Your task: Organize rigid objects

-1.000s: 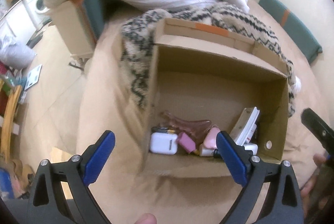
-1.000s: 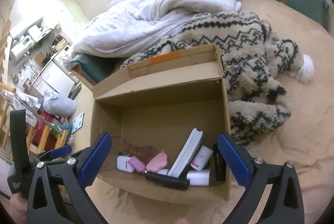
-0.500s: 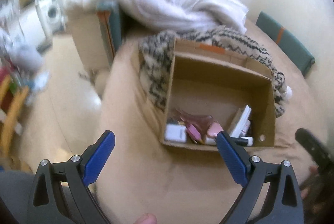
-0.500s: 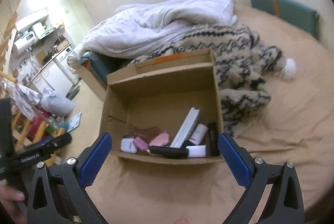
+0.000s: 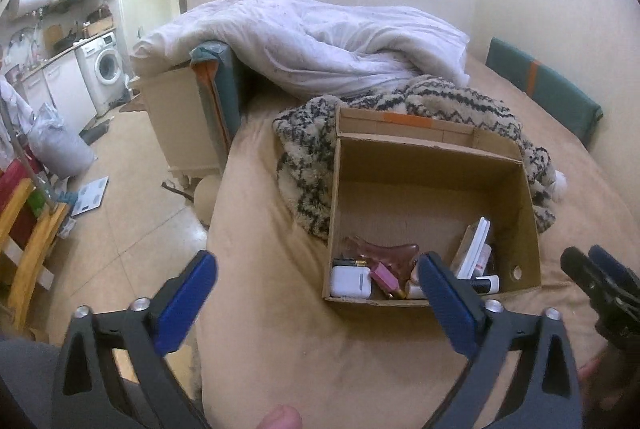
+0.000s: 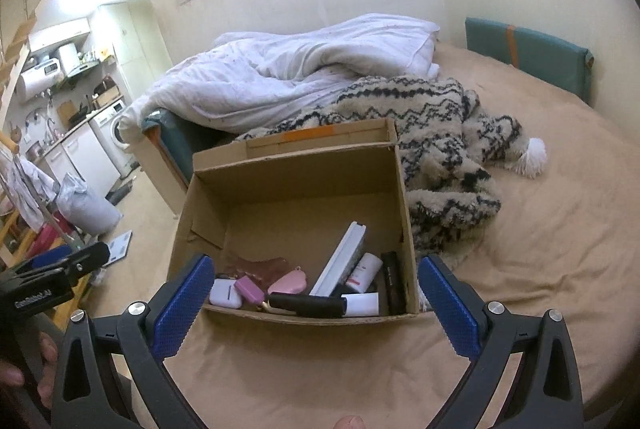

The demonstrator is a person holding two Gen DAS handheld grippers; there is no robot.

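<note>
While a fluffy zigzag-patterned blanket [image 6: 436, 133] crowds its far and right sides, the open cardboard box [image 6: 404, 197] sits on the tan bed [image 6: 540, 237]; inside, a white slab-like case [image 6: 340, 259] leans, long axis running near-to-far, beside a smooth pink pouch [image 6: 289, 283] and black cylinder [image 6: 308, 305]; left gripper [image 5: 316, 293] and right gripper [image 6: 312, 293] hover with jaws spread, empty.

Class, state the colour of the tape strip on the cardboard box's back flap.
Orange tape strip on the cardboard box; clearest in the right wrist view.

Both grippers [image 5: 316, 293] back, farther from box [image 6: 404, 205].
</note>
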